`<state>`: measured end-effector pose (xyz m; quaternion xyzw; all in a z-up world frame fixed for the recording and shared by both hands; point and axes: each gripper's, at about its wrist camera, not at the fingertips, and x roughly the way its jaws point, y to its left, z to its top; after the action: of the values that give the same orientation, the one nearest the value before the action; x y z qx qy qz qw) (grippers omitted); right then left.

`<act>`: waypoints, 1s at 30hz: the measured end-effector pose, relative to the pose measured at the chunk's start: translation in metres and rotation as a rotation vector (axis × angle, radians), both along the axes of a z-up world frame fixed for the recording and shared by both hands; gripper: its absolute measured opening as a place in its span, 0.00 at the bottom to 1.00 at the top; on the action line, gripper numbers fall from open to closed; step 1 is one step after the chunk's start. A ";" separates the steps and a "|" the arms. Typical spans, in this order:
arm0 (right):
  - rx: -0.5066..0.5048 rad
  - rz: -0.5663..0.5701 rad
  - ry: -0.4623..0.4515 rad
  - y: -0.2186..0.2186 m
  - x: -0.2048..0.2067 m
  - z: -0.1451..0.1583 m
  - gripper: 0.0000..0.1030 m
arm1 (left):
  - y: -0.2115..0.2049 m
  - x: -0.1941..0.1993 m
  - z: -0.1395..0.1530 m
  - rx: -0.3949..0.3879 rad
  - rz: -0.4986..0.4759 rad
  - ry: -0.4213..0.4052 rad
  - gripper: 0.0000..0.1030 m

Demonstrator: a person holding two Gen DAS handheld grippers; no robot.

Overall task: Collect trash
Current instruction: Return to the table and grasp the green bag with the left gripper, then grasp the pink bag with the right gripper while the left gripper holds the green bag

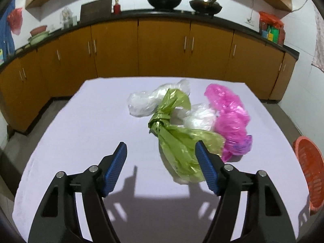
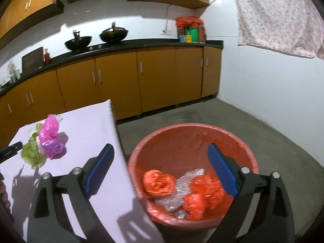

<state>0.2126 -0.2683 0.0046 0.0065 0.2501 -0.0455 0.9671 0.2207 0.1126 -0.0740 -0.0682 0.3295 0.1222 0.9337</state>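
On the pale lilac table [image 1: 85, 133] lie crumpled plastic bags: a green one [image 1: 178, 143], a pink one [image 1: 230, 119] and clear white ones [image 1: 145, 101]. My left gripper [image 1: 161, 147] is open and empty, just short of the green bag. My right gripper [image 2: 161, 149] is open and empty above the red bin [image 2: 192, 129], which stands on the floor beside the table [image 2: 91, 125]. The bin holds red bags [image 2: 159, 183] and clear wrap [image 2: 182, 190]. The pink bag [image 2: 50, 139] and green bag [image 2: 32, 154] also show in the right wrist view.
The red bin's rim [image 1: 309, 172] shows at the table's right edge. Orange cabinets [image 1: 162, 46] under a black counter with two woks [image 1: 164, 0] run along the far wall. A floral cloth [image 2: 279, 14] hangs on the right wall. The floor [image 2: 263, 141] is grey concrete.
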 end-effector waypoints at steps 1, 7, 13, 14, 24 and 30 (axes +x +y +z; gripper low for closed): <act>-0.006 0.008 0.001 0.005 0.000 0.000 0.89 | 0.001 0.004 -0.002 -0.006 -0.010 0.010 0.64; -0.034 0.049 0.016 0.030 0.005 -0.003 0.89 | 0.004 0.022 -0.013 -0.018 -0.042 0.052 0.53; -0.052 0.085 0.023 0.050 0.007 -0.004 0.89 | 0.014 0.026 -0.025 -0.045 -0.062 0.090 0.15; -0.052 0.092 0.023 0.053 0.007 -0.004 0.89 | 0.016 0.024 -0.025 -0.045 -0.066 0.086 0.09; -0.002 0.233 0.051 0.111 0.026 -0.007 0.86 | 0.055 -0.024 -0.016 -0.006 -0.077 0.008 0.03; 0.069 0.341 0.141 0.155 0.053 -0.023 0.71 | 0.086 -0.052 -0.009 0.005 -0.044 -0.027 0.03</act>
<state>0.2654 -0.1131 -0.0183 -0.0061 0.3162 0.1275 0.9401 0.1687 0.1984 -0.0827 -0.0604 0.3180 0.1014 0.9407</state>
